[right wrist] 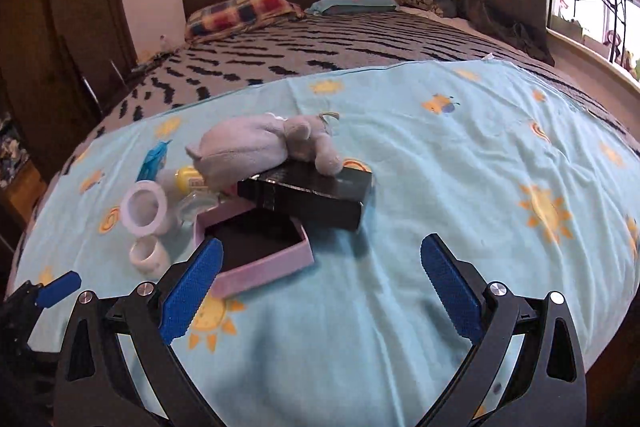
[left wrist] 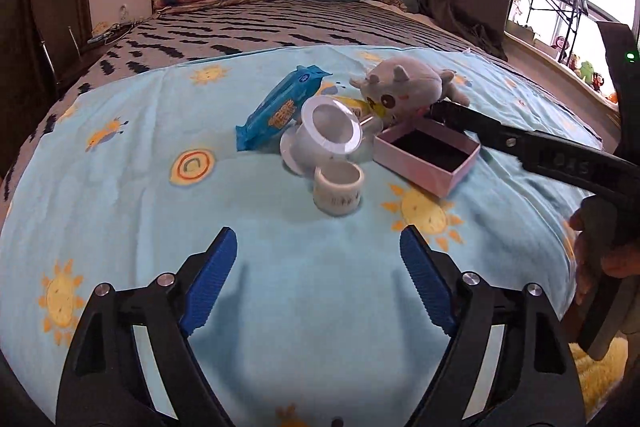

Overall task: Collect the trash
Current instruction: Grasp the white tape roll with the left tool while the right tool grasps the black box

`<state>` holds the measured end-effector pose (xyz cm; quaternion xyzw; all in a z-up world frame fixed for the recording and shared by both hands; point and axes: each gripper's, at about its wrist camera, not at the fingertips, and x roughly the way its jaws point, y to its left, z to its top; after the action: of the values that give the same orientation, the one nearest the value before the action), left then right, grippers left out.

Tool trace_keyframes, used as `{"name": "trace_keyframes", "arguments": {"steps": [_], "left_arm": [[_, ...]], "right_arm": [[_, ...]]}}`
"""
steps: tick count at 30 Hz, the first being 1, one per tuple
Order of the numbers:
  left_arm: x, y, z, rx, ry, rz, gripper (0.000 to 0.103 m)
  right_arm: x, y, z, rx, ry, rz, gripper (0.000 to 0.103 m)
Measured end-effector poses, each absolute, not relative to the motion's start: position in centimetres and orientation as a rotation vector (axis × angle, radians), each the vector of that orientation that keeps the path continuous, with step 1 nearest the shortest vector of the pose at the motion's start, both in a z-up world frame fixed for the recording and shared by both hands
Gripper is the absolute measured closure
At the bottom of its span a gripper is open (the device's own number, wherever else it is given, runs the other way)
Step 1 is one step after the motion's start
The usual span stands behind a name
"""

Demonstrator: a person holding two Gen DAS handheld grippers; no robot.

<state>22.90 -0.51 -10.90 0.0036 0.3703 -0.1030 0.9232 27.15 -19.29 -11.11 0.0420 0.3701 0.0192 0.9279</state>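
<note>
- Trash items are found clustered on the light blue sheet point(left wrist: 120, 155) of the bed: blue wrapper point(left wrist: 276, 107), clear plastic cup point(left wrist: 328, 131), small white cup point(left wrist: 338, 189), pink open box point(left wrist: 428, 153).
- Grey plush toy point(left wrist: 404, 83) is seen lying partly on a black box point(right wrist: 308, 193).
- Left hand-held gripper point(left wrist: 318, 283) is held wide, nothing between its pads.
- Right hand-held gripper point(right wrist: 322, 287) is likewise spread wide and empty.

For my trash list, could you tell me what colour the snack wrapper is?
Bright blue wrapper with orange lettering, clearest in the left wrist view.
</note>
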Motion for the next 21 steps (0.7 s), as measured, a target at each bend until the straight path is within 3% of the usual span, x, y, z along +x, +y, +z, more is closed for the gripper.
{"name": "trace_keyframes", "arguments": {"steps": [11,17,21], "left_arm": [[27.0,-1.7,-12.6,0.016,0.822,-0.2,0.028],[28.4,-1.8,-12.5,-0.002,0.837,-0.204,0.041],[29.1,-2.2,-12.3,0.003,0.849,-0.22,0.062]], "right_arm": [[30.9,-18.6,-13.0,0.064,0.799,-0.001,0.004],[31.5,-18.2,-12.8,0.068,0.788,0.017,0.006],[31.9,-18.0,-12.6,0.064,0.783,0.031,0.02]]}}
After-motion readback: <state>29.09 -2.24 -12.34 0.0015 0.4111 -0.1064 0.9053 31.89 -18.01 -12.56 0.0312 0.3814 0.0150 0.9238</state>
